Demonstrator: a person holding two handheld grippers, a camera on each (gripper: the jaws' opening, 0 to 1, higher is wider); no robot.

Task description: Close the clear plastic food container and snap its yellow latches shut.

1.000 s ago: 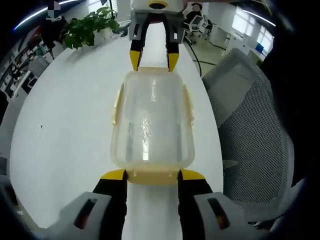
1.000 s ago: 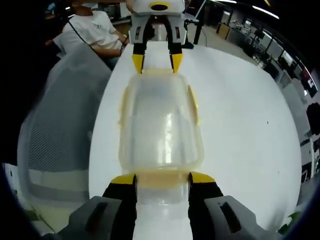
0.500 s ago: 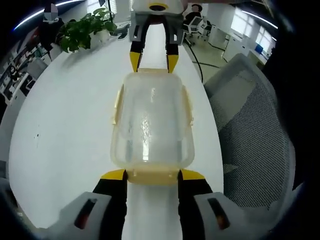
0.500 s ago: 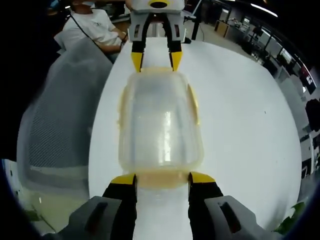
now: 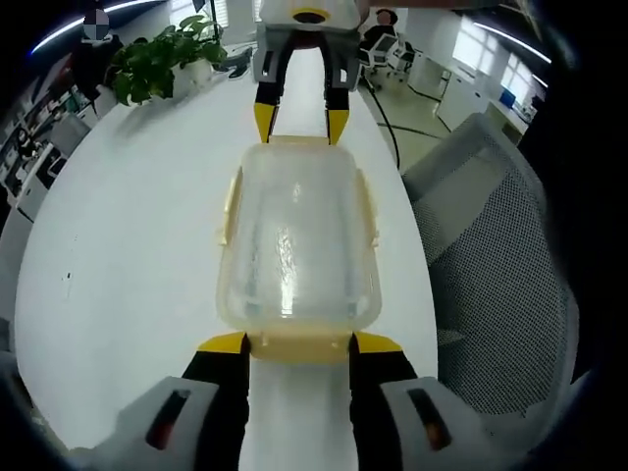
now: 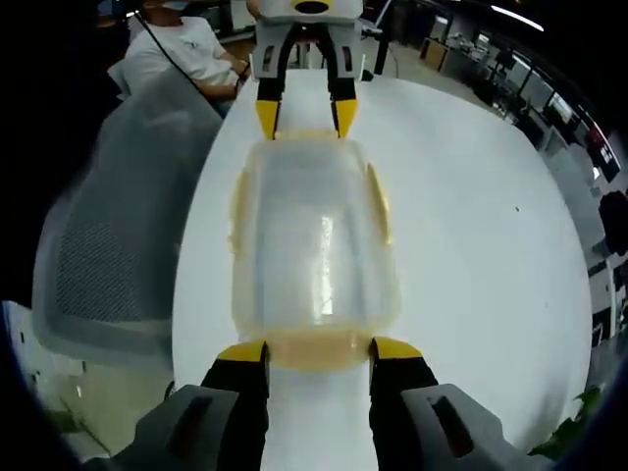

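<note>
A round white table (image 5: pixel 128 226) carries the clear rectangular plastic food container (image 5: pixel 297 245), lid on. The left gripper (image 5: pixel 298 342) and right gripper (image 6: pixel 319 349) stand open, yellow-tipped jaws flanking its opposite ends. Contact with the yellow end latches (image 5: pixel 299 345) is unclear.

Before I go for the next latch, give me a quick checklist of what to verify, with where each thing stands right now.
1. Lid seated on the clear container: ok, it sits square on the base.
2. Left gripper at the near short end, a jaw on each side of the end latch: ok.
3. Right gripper placed the same way at the opposite end: ok.
4. End latches snapped down: cannot tell, the jaws and the tub's haze hide the catch.
5. Long-side yellow latches: cannot tell, they seem to stand slightly off the wall.
6. Container resting flat on the white table: ok, not tilted.
</note>
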